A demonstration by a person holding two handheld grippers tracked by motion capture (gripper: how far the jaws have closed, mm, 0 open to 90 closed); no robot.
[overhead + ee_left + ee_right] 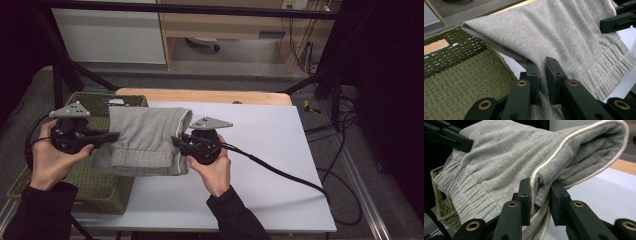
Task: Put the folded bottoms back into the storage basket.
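Note:
A folded grey knit garment (142, 140) with a ribbed hem and cream piping hangs in the air between both grippers, partly over the green woven basket (95, 187). My left gripper (112, 136) is shut on the garment's left edge; in the left gripper view its jaws pinch the grey fabric (564, 42) at the left gripper (542, 67). My right gripper (177, 142) is shut on the garment's right edge, its jaws clamped over the piped fold (574, 157) at the right gripper (539, 192). The other gripper's jaw shows at the far edge of each gripper view.
The basket (456, 82) sits at the table's left side, overhanging the edge. A white sheet (270, 150) covers the table, with a wooden strip (205, 95) at the back. A black cable (280, 172) trails right from the right gripper. Black frame bars stand behind.

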